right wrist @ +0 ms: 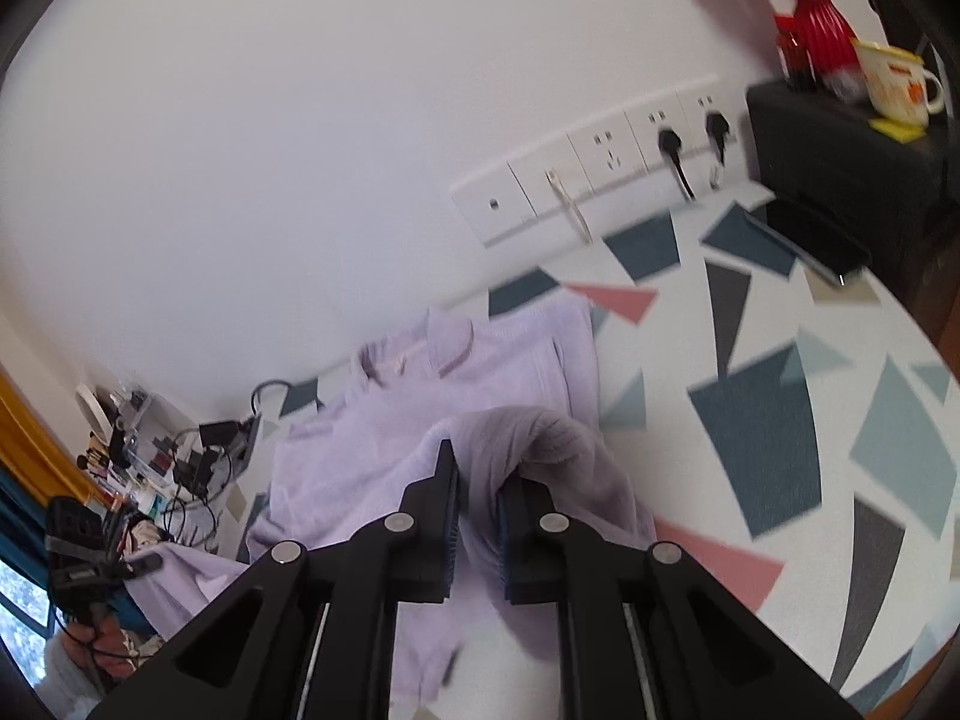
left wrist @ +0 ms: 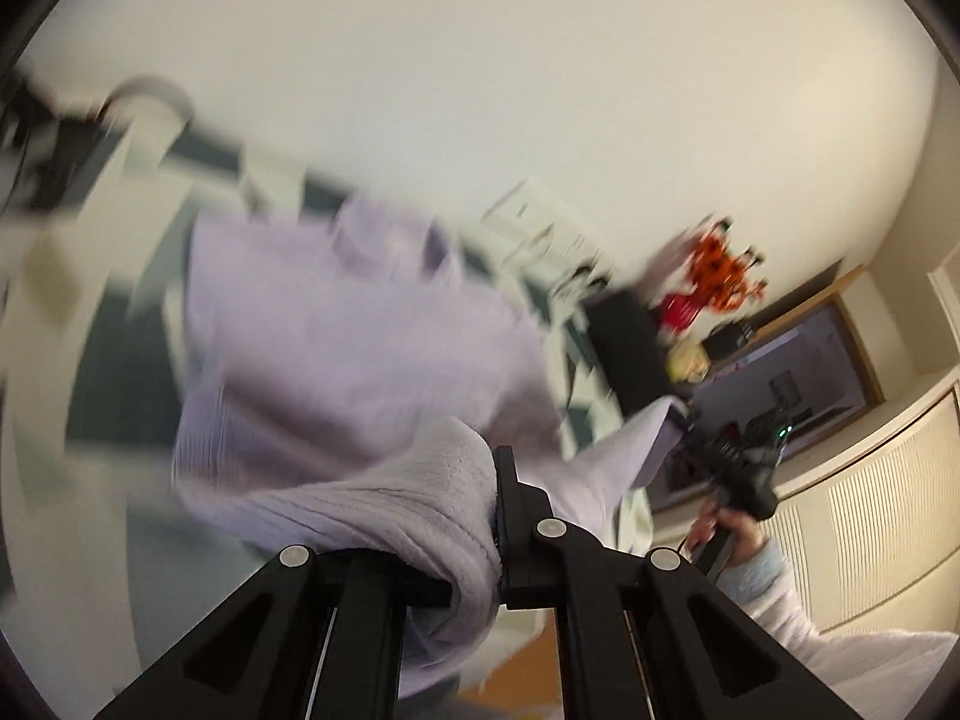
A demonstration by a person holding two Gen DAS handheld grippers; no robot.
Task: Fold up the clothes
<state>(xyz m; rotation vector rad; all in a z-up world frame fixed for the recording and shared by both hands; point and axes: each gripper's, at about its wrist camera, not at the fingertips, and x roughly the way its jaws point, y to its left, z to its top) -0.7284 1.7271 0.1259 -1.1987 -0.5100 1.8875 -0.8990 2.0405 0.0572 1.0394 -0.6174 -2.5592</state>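
Right wrist view: the white wall (right wrist: 300,120) fills the upper half, and below it lies the table (right wrist: 840,372) with its covering of blue, grey and pink shapes on white. Across that covering, from the wall edge toward the near edge, spreads the lilac sweater (right wrist: 498,360), collar toward the wall. Its near part is lifted off the surface. The right gripper (right wrist: 477,501) has its jaws closed on a bunched fold of the knit, which humps up over the right finger. At the far left of this view the left gripper (right wrist: 144,564) pinches another corner of the same garment, held in a person's hand (right wrist: 102,642). In the left wrist view, heavily blurred, the left gripper (left wrist: 489,516) is likewise clamped on thick lilac cloth that drapes over its left finger. A row of wall sockets (right wrist: 600,168) runs along the back edge, two with black plugs. At the far right corner sits a black box (right wrist: 840,162) carrying a cream mug (right wrist: 894,87) with orange print, too small to read, and a red vase (right wrist: 810,42) of orange flowers
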